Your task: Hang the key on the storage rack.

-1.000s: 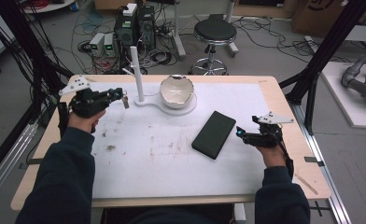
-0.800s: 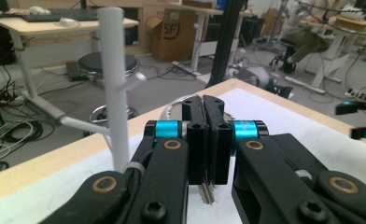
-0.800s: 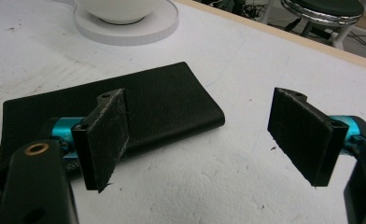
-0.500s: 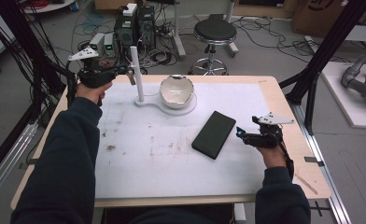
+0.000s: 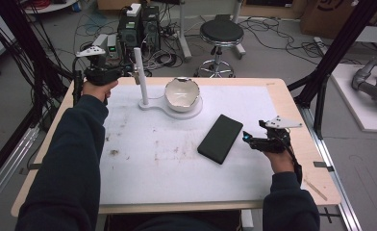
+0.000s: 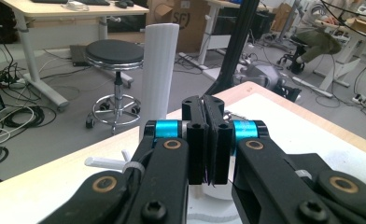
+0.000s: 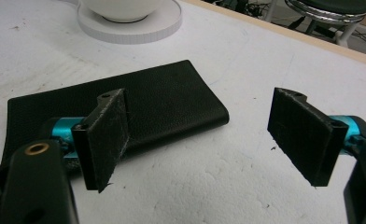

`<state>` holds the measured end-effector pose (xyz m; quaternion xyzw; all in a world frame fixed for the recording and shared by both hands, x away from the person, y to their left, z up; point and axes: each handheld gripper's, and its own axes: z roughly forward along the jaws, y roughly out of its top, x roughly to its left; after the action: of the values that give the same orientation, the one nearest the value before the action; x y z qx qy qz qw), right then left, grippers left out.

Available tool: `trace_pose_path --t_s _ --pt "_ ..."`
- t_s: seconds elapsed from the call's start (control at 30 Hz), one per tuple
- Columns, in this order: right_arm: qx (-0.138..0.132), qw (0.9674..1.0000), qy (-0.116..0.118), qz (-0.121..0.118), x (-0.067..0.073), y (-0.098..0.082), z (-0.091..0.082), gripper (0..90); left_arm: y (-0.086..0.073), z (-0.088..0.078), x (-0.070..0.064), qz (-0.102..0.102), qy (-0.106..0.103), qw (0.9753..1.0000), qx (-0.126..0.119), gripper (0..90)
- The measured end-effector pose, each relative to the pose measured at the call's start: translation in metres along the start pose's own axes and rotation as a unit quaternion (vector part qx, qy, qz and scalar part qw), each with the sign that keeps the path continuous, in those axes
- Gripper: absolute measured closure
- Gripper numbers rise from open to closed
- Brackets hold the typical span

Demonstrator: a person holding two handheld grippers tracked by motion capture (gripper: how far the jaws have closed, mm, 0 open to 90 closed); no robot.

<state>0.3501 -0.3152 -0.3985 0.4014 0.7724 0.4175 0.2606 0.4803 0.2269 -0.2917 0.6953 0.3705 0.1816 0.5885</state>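
The left gripper (image 6: 204, 140) has its jaws pressed together on nothing, beside the white post (image 6: 158, 79). The right gripper (image 7: 209, 135) has its jaws wide apart above the desk (image 7: 246, 186), near the black wallet (image 7: 162, 102). The box behind reads "SF" (image 6: 180, 18).

Person: dark navy long sleeves (image 5: 71, 159) on both forearms. Left tool (image 6: 208, 140): black jaw pads, cyan anodized collars, brass-coloured pivot bushings, black hex screws, white cable tie. Right tool (image 7: 209, 135): same black pads, cyan collars. Each carries a grey three-cornered top plate (image 5: 282, 123).
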Motion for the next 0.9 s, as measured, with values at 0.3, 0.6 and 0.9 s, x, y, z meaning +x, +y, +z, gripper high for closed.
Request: trace_pose_path --t_s 0.3,0.6,0.9 --pt "0.001 1.0000 0.002 0.002 -0.001 -0.001 0.000 21.1 -0.008 0.006 0.006 -0.002 0.025 0.9996 0.011 86.9" --pt "0.005 1.0000 0.005 0.002 0.001 -0.001 0.003 21.1 -0.033 -0.013 0.010 0.002 0.101 0.9949 0.009 40.3" --pt "0.012 0.9999 0.007 -0.004 0.004 0.000 0.008 21.1 -0.076 -0.039 -0.004 0.008 0.120 0.9927 0.010 20.7"
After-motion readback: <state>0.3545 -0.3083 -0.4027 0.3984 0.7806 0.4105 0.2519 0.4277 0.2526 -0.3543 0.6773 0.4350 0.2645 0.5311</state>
